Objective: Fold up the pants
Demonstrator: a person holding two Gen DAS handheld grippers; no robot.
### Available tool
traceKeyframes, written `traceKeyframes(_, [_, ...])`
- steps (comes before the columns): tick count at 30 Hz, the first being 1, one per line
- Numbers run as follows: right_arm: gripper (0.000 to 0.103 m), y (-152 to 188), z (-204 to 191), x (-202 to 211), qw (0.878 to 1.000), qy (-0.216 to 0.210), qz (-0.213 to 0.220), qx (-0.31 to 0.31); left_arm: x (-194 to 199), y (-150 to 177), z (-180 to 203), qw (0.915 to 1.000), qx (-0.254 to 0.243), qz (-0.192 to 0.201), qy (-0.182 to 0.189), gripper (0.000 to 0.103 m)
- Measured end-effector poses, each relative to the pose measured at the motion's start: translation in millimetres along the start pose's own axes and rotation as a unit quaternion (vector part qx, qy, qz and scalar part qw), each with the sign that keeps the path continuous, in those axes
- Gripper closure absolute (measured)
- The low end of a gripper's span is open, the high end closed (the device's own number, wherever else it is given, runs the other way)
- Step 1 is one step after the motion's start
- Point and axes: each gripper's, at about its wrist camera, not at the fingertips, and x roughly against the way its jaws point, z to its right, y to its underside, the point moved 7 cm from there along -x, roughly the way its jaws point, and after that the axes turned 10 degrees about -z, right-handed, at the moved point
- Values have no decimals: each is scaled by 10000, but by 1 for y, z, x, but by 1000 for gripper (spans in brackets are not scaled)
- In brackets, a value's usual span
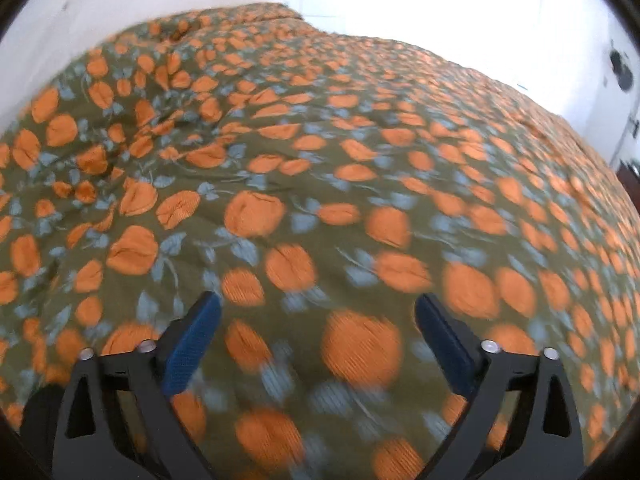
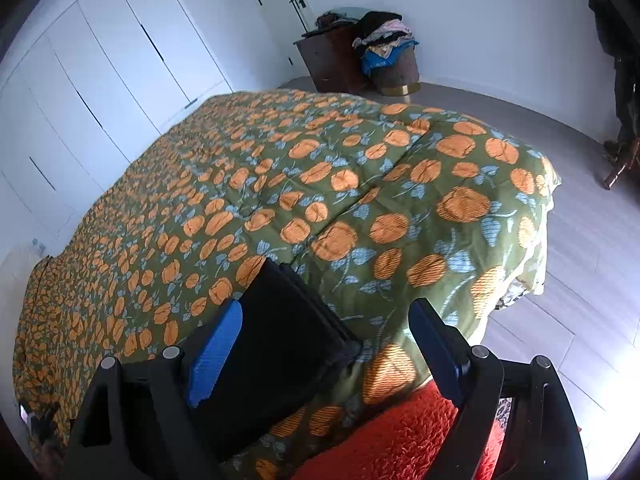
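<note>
Black folded pants (image 2: 276,344) lay on the green orange-printed quilt (image 2: 304,184) near its edge. Left gripper (image 1: 318,312) gaped wide, empty, over quilt; right gripper (image 2: 326,320) stood open around the pants' corner, pads not pressing.

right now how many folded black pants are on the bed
1: the folded black pants lie near the bedspread's near edge, between the right gripper's open fingers. The left wrist view shows only bedspread; more could lie out of frame.
</note>
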Motion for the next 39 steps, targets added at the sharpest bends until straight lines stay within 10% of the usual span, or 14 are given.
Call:
traceKeyframes(3, [18, 1, -12, -8, 9999, 65, -129, 53, -65, 18, -26, 9891, 573, -1348, 154, 1])
traceKeyframes(8, [18, 2, -31, -21, 9986, 354, -287, 269, -56, 20, -5, 9913, -100, -1133, -656, 0])
traceKeyframes(39, [18, 8, -44, 38, 9748, 1661, 122, -1481, -52, 22, -14, 9920, 65, -1178, -441, 0])
